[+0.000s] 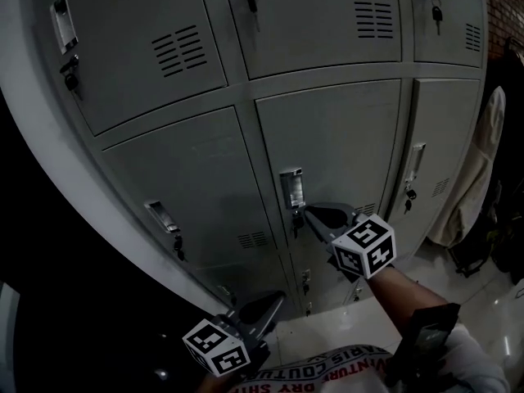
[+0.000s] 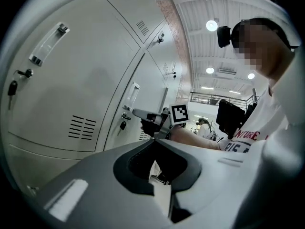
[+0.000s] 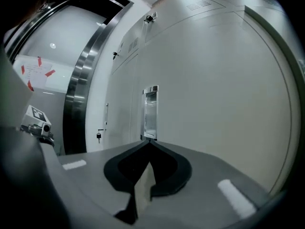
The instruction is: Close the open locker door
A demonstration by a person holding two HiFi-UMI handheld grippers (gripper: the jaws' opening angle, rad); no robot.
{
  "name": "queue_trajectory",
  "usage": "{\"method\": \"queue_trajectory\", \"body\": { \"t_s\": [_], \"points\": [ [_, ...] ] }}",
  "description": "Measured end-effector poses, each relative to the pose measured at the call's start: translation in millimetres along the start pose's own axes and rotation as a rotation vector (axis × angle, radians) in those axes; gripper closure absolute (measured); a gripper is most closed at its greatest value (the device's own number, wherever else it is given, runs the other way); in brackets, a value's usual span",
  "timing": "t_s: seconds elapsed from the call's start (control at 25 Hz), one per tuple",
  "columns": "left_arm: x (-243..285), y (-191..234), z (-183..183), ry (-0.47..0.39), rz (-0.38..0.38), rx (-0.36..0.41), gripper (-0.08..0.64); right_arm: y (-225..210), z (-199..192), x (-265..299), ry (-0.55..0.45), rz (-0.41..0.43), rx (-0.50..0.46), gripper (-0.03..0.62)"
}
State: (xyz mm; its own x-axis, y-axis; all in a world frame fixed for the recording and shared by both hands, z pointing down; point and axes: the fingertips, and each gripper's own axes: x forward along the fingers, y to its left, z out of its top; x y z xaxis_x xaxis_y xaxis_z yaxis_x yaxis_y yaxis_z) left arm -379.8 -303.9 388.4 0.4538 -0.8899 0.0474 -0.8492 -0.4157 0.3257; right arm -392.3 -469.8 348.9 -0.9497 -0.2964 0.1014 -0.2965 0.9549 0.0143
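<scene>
A bank of grey lockers fills the head view. The middle locker door looks flush with its neighbours, with a recessed metal handle at its left edge. My right gripper is shut with nothing in it, and its tips sit just below and right of that handle. From the right gripper view, the handle stands directly ahead of the closed tips. My left gripper hangs lower, near the floor, also shut and empty. It sees the right gripper against the lockers.
Keys hang from several locks, one at the upper left. A pale coat and a dark bag hang at the right. A glossy floor lies below. A dark steel-framed doorway is beside the lockers.
</scene>
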Motion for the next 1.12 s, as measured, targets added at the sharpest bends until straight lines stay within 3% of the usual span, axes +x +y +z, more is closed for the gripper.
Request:
{"method": "queue_trajectory", "body": {
  "t_s": [0.32,0.6,0.88,1.12],
  "points": [
    [-9.0,0.2,-5.3,-0.021,0.026,-0.015,0.555,-16.3,-11.4,5.4,0.019,-0.064,0.007,0.598],
    [-18.5,-18.1,-5.9,-0.030,0.051,0.001,0.555,26.7,-17.3,-30.3,0.038,0.038,0.006,0.598],
    [-24.0,-78.1,-37.0,0.005,0.041,0.046,0.555,115.0,-45.1,-152.0,0.069,0.231,0.036,0.598],
    [-37.3,-184.7,-76.2,-0.007,-0.010,0.049,0.555,170.6,-77.5,-293.9,0.101,0.245,0.088,0.598]
  ]
}}
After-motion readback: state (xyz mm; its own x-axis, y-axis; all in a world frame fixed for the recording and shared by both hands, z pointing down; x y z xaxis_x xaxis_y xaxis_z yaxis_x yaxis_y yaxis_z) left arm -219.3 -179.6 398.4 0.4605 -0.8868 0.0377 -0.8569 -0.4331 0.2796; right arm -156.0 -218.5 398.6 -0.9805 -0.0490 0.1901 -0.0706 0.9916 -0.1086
